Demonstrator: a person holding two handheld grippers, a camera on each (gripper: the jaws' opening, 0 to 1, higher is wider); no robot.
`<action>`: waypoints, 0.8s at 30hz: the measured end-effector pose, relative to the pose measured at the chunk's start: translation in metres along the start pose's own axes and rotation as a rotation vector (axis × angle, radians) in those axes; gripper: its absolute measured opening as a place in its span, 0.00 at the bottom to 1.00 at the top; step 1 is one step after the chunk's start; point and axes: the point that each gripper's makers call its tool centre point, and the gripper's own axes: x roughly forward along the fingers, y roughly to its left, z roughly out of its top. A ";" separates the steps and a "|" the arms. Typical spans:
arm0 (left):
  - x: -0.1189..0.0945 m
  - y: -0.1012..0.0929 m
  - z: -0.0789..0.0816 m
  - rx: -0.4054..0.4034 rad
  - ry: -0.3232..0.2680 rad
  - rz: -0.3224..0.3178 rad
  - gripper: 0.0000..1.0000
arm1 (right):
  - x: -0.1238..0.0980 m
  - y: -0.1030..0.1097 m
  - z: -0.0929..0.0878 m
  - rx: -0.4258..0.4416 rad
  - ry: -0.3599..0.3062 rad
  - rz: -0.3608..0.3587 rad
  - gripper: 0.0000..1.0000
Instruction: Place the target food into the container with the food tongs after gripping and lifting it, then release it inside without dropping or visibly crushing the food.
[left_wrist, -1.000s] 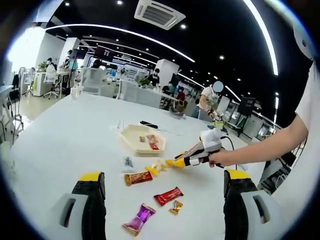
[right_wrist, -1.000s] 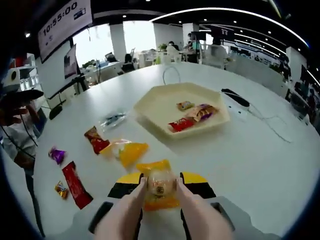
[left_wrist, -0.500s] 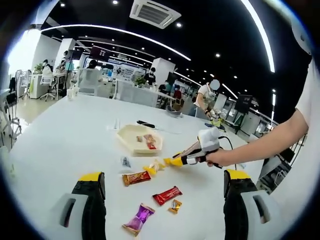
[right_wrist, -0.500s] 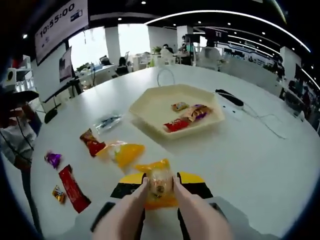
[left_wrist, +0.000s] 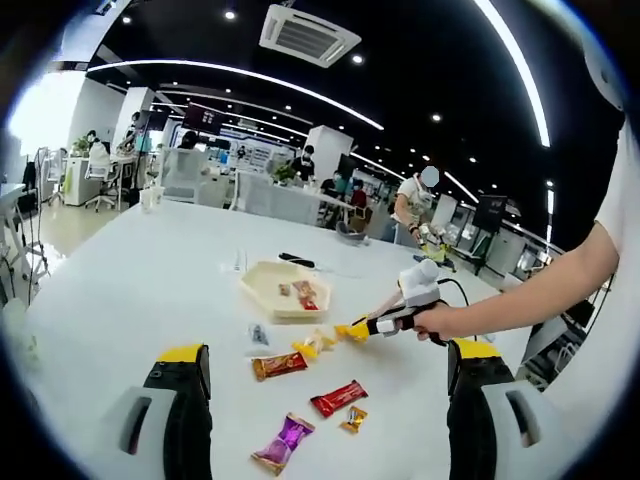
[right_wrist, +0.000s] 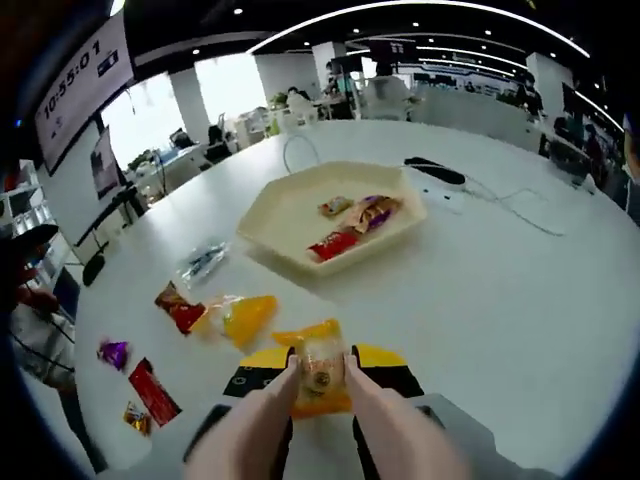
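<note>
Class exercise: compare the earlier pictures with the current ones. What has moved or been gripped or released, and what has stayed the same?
The right hand-held gripper keeps its tongs shut on the yellow-wrapped snack and has risen a little, held nearer the cream tray. Nothing was released. The three snacks in the tray and the loose wrappers on the white table lie as before. The left hand-held gripper stays open and idle.

Office behind the white surface (right_wrist: 520, 300)

We see a black cable (right_wrist: 470, 185) lying on it, a ceiling air vent (left_wrist: 308, 32), and a wall clock display (right_wrist: 70, 80).
</note>
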 end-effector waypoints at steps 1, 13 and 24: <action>-0.001 0.000 -0.001 -0.004 -0.002 -0.001 0.99 | -0.003 0.000 -0.001 0.012 -0.001 0.000 0.21; 0.002 0.000 -0.010 -0.025 0.007 -0.026 0.99 | -0.034 -0.017 0.014 0.187 -0.127 -0.011 0.21; 0.023 -0.014 -0.006 -0.021 -0.001 -0.084 0.99 | -0.071 -0.026 0.039 0.148 -0.174 -0.042 0.22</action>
